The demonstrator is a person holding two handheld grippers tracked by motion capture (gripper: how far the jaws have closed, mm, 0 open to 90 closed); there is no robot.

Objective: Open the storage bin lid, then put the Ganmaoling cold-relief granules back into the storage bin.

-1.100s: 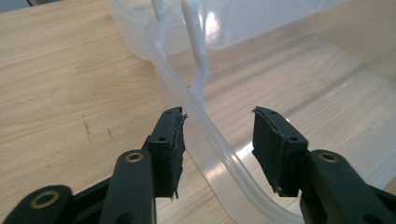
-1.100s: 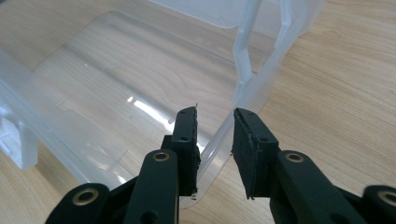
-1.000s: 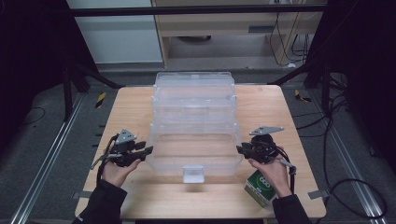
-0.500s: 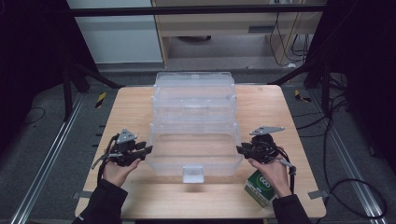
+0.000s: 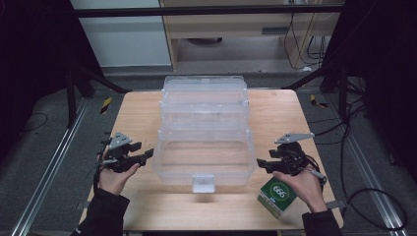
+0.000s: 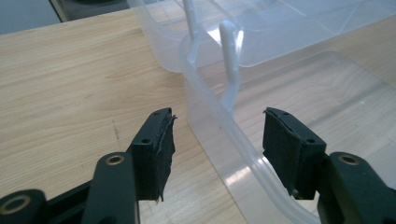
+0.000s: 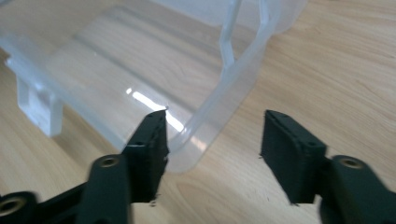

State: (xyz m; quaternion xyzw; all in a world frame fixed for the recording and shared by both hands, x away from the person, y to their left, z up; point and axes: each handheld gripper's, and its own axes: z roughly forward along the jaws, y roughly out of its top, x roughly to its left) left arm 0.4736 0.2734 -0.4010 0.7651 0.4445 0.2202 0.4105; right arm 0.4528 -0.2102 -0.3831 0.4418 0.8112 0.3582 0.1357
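Note:
A clear plastic tiered box (image 5: 204, 123) stands opened out in steps on the wooden table (image 5: 142, 113), its lowest tray (image 5: 201, 162) nearest me. My left gripper (image 5: 147, 155) is at the tray's left rim (image 6: 201, 112). Its jaws have just been opening, and the rim now runs between the pads (image 6: 159, 144) without being pressed. My right gripper (image 5: 260, 164) is at the tray's right front corner (image 7: 219, 112). Its jaws have also just been opening, and the rim sits loose between them, close to the left pad (image 7: 154, 140).
A green carton (image 5: 278, 196) printed with white figures lies under my right hand near the table's front right edge. A small clear latch (image 5: 203, 183) juts from the front of the lowest tray. Dark floor and metal rails flank the table.
Both pairs of jaws stand wider than before and no longer pinch the tray's rim. The right gripper has drawn slightly away from the box. The box has not moved.

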